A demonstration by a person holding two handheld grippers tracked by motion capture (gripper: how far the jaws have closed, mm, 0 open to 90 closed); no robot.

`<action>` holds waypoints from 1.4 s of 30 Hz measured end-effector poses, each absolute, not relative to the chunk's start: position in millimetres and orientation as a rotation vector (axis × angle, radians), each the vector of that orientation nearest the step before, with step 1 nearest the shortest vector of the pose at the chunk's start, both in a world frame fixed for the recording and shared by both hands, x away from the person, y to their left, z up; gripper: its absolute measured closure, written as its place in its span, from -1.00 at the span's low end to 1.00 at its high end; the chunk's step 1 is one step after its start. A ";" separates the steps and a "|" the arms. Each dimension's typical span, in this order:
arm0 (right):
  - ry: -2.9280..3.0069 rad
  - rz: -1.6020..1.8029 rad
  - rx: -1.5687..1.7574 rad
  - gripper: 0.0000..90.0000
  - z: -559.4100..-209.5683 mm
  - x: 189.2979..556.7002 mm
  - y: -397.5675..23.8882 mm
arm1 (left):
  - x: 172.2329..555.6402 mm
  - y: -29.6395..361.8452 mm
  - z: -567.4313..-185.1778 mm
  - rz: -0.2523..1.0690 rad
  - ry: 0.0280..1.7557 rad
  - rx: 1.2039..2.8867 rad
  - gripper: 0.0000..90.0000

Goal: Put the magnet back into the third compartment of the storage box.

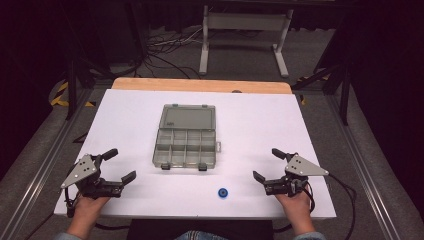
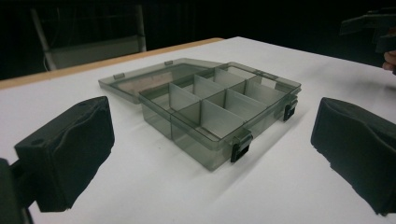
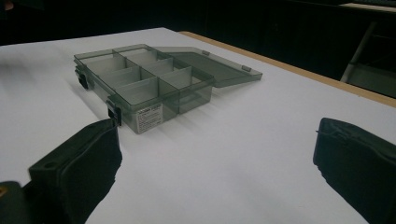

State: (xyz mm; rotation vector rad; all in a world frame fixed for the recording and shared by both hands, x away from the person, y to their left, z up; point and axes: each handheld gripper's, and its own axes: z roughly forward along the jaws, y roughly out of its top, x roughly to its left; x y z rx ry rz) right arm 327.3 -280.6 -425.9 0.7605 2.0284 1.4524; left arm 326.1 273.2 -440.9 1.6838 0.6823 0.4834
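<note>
I'm looking down on the white table point(image 1: 280, 125), and dead centre sits the smoky grey organiser box point(image 1: 185, 147), its lid point(image 1: 188, 118) thrown fully back and lying flat toward twelve o'clock. Eight compartments show in two rows of four, and I can't make out anything in them. Two dark latches point(image 1: 202, 166) hang on the box's near wall, the six o'clock side.

My left gripper point(image 1: 122, 165) rests at about eight o'clock from the box, near the table's front edge, claw spread wide with nothing between the jaws. In the left gripper view the two black pads point(image 2: 70, 149) stand far apart and the box point(image 2: 219, 116) sits between them farther off, corner toward me, well apart from the pads.

My right gripper point(image 1: 266, 164) is at about four o'clock from the box, also gaping wide and holding nothing. In the right gripper view I see the box point(image 3: 140, 81) ahead and to the left, a white label point(image 3: 148, 115) on its side wall, the left pad point(image 3: 79, 163) short of its near corner.

A small blue round piece point(image 1: 222, 192) lies on the table at five o'clock from the box, between the two grippers, nearer the right one, touching neither.

A hand point(image 1: 87, 210) grips each tool from the bottom edge.
</note>
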 end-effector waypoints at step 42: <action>2.147 1.542 0.603 -0.96 -408.7 325.4 -228.6 | 324.0 266.3 -442.0 0.500 0.623 1.668 -1.00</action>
